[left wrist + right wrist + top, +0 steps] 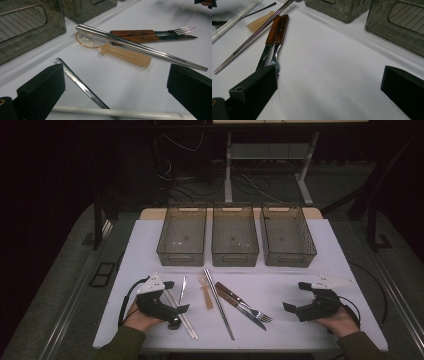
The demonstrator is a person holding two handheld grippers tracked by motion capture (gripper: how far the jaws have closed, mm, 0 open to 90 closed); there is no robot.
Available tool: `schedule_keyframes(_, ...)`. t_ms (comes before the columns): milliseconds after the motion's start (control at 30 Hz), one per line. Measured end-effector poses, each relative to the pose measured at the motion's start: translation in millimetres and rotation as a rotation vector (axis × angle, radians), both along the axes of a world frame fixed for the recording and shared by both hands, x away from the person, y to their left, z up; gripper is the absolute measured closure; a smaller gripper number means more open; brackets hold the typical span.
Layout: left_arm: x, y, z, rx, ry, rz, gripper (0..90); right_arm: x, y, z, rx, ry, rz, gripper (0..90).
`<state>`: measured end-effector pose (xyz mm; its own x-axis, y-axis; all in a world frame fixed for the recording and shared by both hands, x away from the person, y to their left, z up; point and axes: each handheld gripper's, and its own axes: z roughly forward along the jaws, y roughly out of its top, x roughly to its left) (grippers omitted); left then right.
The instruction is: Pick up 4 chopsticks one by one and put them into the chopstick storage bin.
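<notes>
Left gripper (pixel 176 296) released, jaws wide over white chopsticks (pixel 181 316) near table (pixel 310 265) front edge. Right gripper (pixel 294 296) released, empty, beside fork (pixel 250 307).

Dim room here, darkness swallowing the walls on both sides, grey floor (pixel 60 285) spreading around the white-topped desk (pixel 325 265), a tangle of cables (pixel 250 182) lying beyond it at the feet of a pale metal table frame (pixel 228 165).
</notes>
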<state>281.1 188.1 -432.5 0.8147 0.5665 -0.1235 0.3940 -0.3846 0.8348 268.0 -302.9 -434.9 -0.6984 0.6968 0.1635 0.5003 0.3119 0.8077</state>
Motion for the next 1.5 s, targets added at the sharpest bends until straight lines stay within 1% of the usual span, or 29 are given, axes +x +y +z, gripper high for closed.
schedule_keyframes(100, 0.4, 0.7, 0.6, 0.01, -0.002, 0.002, 2.9, 0.1, -0.2, 0.2, 0.002, 0.0, 0.0, 0.8)
schedule_keyframes(300, 4.7, 1.2, 0.6, 0.021, -0.006, 0.014, 10.6, 1.9, 0.1, -0.3, 0.0, 0.0, -0.002, 0.8)
schedule_keyframes(367, 6.7, 0.9, 0.2, 0.023, 0.001, 0.027, 15.6, 2.6, 0.6, -0.4, 0.001, 0.001, -0.002, 0.8)
schedule_keyframes(400, 8.1, 1.0, 0.1, 0.025, 0.009, 0.023, 15.6, 2.6, 0.6, -0.4, 0.001, 0.001, -0.002, 0.8)
schedule_keyframes(433, 9.2, 1.0, 0.3, 0.03, 0.015, 0.019, 21.2, 2.6, 1.1, -0.5, 0.001, 0.0, 0.0, 0.8)
schedule_keyframes(467, 10.1, 0.8, 0.2, 0.033, 0.014, 0.018, 21.2, 2.6, 1.1, -0.5, 0.001, 0.0, 0.0, 0.8)
schedule_keyframes(667, 19.6, 3.0, -0.8, 0.056, 0.022, 0.039, 42.6, 2.9, 1.5, -0.9, -0.001, 0.0, 0.0, 0.8)
schedule_keyframes(700, 21.2, 3.1, -1.5, 0.061, 0.024, 0.046, 50.5, 3.1, 1.4, -0.9, 0.0, 0.0, 0.0, 0.8)
schedule_keyframes(733, 23.0, 3.4, -2.0, 0.072, 0.026, 0.053, 53.6, 3.3, 1.5, -0.9, 0.0, -0.001, 0.0, 0.8)
schedule_keyframes(767, 24.7, 3.6, -2.6, 0.078, 0.025, 0.061, 53.6, 3.3, 1.5, -0.9, 0.0, -0.001, 0.0, 0.8)
schedule_keyframes(800, 26.1, 4.0, -2.8, 0.088, 0.026, 0.068, 60.3, 3.7, 1.9, -1.0, -0.002, 0.0, 0.0, 0.8)
schedule_keyframes(833, 27.2, 4.4, -3.0, 0.098, 0.023, 0.075, 60.3, 3.7, 1.9, -1.0, -0.002, 0.0, 0.0, 0.8)
schedule_keyframes(933, 29.6, 6.6, -2.9, 0.116, 0.017, 0.106, 69.1, 4.2, 2.2, -1.5, -0.008, -0.001, 0.0, 0.8)
schedule_keyframes(967, 30.2, 7.4, -2.5, 0.126, 0.015, 0.116, 74.9, 4.0, 2.0, -1.1, -0.007, -0.001, -0.002, 0.8)
schedule_keyframes(1000, 31.8, 8.6, -2.0, 0.142, 0.014, 0.129, 77.2, 4.0, 1.8, -1.1, -0.007, -0.001, -0.002, 0.8)
schedule_keyframes(1033, 33.6, 9.9, -1.6, 0.153, 0.013, 0.141, 77.2, 4.0, 1.8, -1.1, -0.007, -0.001, -0.002, 0.8)
schedule_keyframes(1067, 34.9, 10.6, -1.8, 0.154, 0.012, 0.154, 80.9, 4.2, 1.6, -1.2, -0.008, -0.001, -0.003, 0.8)
schedule_keyframes(1100, 36.7, 11.9, -1.9, 0.171, 0.01, 0.164, 80.9, 4.2, 1.6, -1.2, -0.008, -0.001, -0.003, 0.8)
schedule_keyframes(1133, 38.2, 12.3, -2.2, 0.185, 0.011, 0.181, 83.7, 4.3, 1.7, -1.2, -0.007, -0.001, -0.003, 0.8)
schedule_keyframes(1167, 40.2, 13.7, -2.5, 0.197, 0.011, 0.188, 83.7, 4.3, 1.7, -1.2, -0.007, -0.001, -0.003, 0.8)
schedule_keyframes(1233, 44.2, 16.5, -3.0, 0.197, 0.012, 0.202, 86.2, 4.6, 1.8, -1.5, -0.009, -0.003, -0.002, 0.8)
schedule_keyframes(1267, 46.0, 17.7, -3.2, 0.199, 0.014, 0.208, 88.9, 4.9, 1.8, -1.9, -0.012, -0.003, -0.003, 0.8)
schedule_keyframes(1500, 55.0, 22.7, -7.7, 0.217, 0.033, 0.226, 89.5, 4.9, 2.3, -2.1, -0.014, 0.001, -0.006, 0.8)
